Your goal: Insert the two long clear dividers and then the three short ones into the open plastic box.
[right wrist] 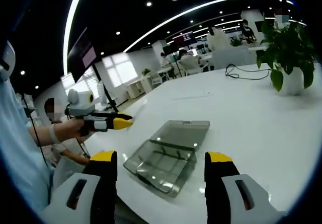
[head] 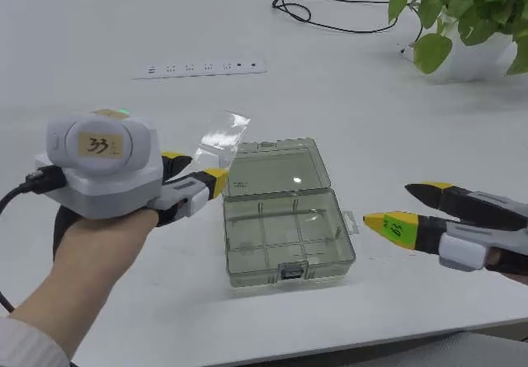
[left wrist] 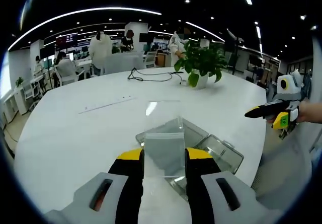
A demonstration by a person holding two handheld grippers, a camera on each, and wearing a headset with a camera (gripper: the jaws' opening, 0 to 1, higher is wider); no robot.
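Clear divider (left wrist: 163,133) is clamped between the jaws of the left gripper (left wrist: 161,156), raised by the left side of the open plastic box (head: 330,268), which lies near the front edge of the bench (head: 330,78). The right gripper (head: 386,204) hovers at the box's right, jaws parted and empty.

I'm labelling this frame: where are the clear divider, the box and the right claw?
divider (head: 221,138): head view, middle of the clear sheet.
box (head: 276,169): head view, middle of the open lid.
right claw (head: 388,203): head view, midway between its two tips.
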